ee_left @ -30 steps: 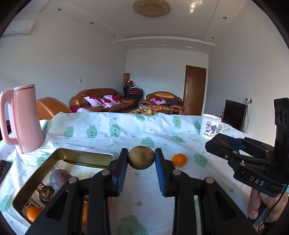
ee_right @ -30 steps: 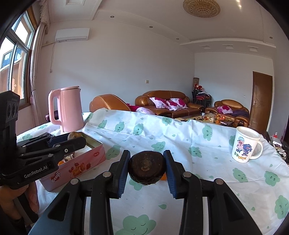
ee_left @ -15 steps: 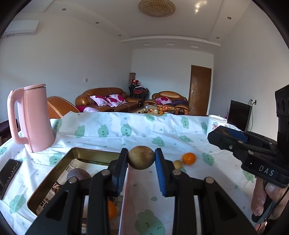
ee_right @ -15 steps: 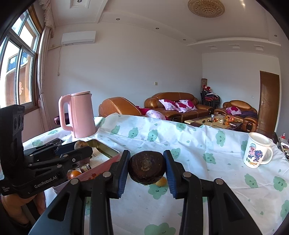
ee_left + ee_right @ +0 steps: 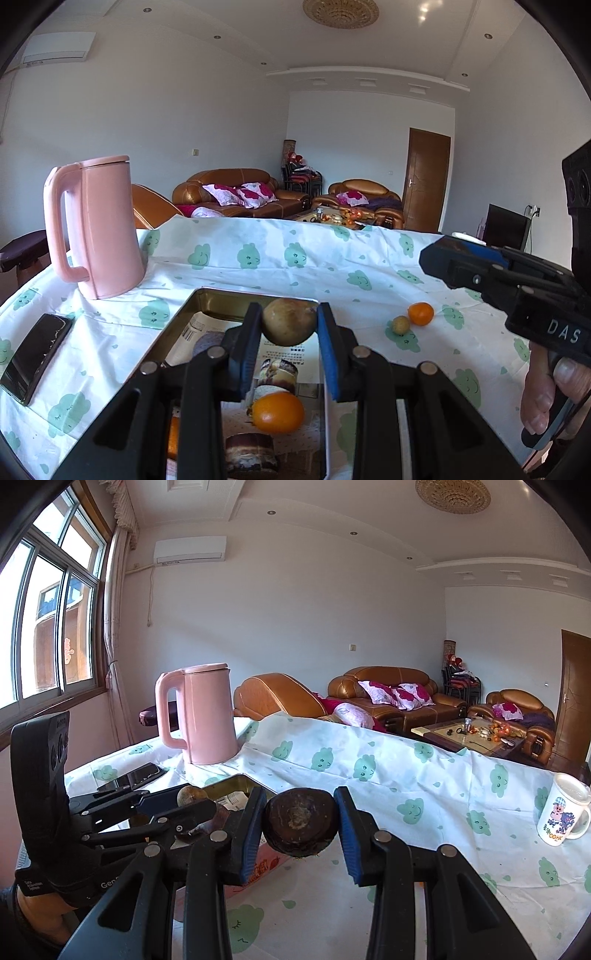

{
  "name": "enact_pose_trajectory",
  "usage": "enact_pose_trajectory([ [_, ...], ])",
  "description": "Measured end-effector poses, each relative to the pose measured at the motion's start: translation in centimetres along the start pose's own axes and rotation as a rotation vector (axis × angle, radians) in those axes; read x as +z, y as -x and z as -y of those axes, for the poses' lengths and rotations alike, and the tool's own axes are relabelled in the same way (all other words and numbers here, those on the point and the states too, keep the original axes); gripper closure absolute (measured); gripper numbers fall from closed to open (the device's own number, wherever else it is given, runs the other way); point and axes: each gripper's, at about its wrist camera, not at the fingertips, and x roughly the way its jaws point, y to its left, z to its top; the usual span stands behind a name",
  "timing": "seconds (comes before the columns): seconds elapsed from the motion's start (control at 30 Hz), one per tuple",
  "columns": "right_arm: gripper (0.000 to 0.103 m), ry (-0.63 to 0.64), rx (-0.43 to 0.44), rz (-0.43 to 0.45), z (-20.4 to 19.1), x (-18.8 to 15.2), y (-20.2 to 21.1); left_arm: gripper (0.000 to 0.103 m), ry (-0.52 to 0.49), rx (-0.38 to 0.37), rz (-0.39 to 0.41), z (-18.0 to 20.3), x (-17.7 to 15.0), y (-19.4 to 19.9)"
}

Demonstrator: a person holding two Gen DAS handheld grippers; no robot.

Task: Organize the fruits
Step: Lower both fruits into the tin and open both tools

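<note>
Item 1, your left gripper [image 5: 289, 325]: clenched on a tan-green round fruit [image 5: 289, 322], blue pads pressed to its left and right sides. The fruit is held above the far end of the tin tray [image 5: 207, 295]; it is close to round, its slightly longer axis running side to side between the pads, a small stem nub toward its upper right.

Item 2, your right gripper [image 5: 300, 825]: clenched on a dark brown fruit [image 5: 300, 823], pads tight on both flanks. Its pale, rough stem end faces straight back at the camera, so its axis lies along the fingers; the body is wider than tall. It is held just right of the tin tray, over the cloud-print tablecloth [image 5: 406, 775].

Item 3, tin tray: gold inside, pink printed outer wall, lined with printed paper. Inside it, below your left gripper, an orange [image 5: 277, 412] at the near end, a dark purple fruit [image 5: 208, 343] toward the middle, partly hidden by the left finger, and a sliver of orange fruit behind that finger near the bottom edge.

Item 4, loose fruit on the cloth, right of the tin tray: a small orange [image 5: 420, 313] and a small yellow-green fruit [image 5: 400, 325] touching or almost touching it.

Item 5, bystanders: pink kettle [image 5: 98, 229] beyond the tray's far left corner; black phone [image 5: 37, 356] left of the tray; printed mug [image 5: 563, 814] well right of the tray
</note>
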Motion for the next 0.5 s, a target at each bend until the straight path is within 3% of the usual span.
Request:
enact_pose_trajectory([
  [0.23,0.063,0.014,0.056,-0.04,-2.7,0.2,-2.8,0.072,0.055,0.05,-0.035,-4.5,0.1,0.6],
  [0.5,0.063,0.041,0.105,-0.102,-5.7,-0.7,-5.7,0.072,0.089,0.054,-0.11,-7.4,-1.0,-0.3],
])
